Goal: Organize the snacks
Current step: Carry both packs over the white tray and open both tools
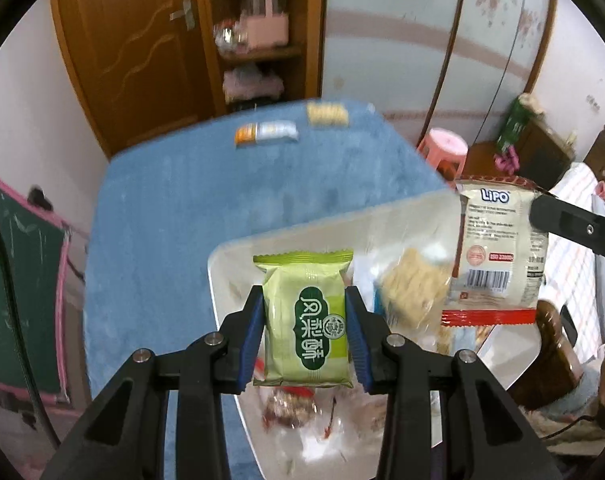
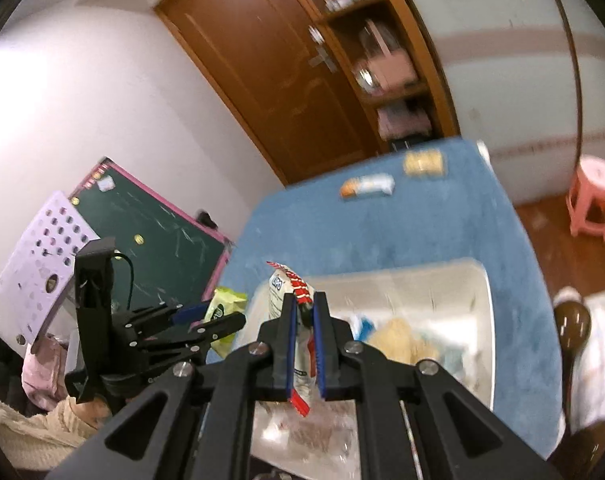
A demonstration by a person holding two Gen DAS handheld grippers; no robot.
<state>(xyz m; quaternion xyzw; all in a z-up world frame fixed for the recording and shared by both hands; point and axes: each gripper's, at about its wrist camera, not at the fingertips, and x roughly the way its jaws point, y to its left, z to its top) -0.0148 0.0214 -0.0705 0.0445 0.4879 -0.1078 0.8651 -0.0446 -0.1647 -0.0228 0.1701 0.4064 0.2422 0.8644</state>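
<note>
Blue pads of the left gripper press on both sides of a green snack packet, which stands upright between them with its crimped edge on top; the jaws are closed as far as the packet allows. Narrow jaws of the right gripper are pinched nearly together on a white and red LIPO packet, gripped by its thin edge so that it sticks up above the fingertips. From the left wrist view the same LIPO packet hangs to the right of the green one, caught by a dark finger of the right gripper. Both held packets hang over a white bin, which sits on a blue cloth covering the table. Inside the bin lie several blurred wrapped snacks, among them a pale yellow biscuit pack. Beyond the bin, near the far edge of the cloth, lie an orange and white packet and just beside it a yellow packet. Farther right of the bin, off the cloth, stands a pink stool, and behind the far edge a brown wardrobe.
</note>
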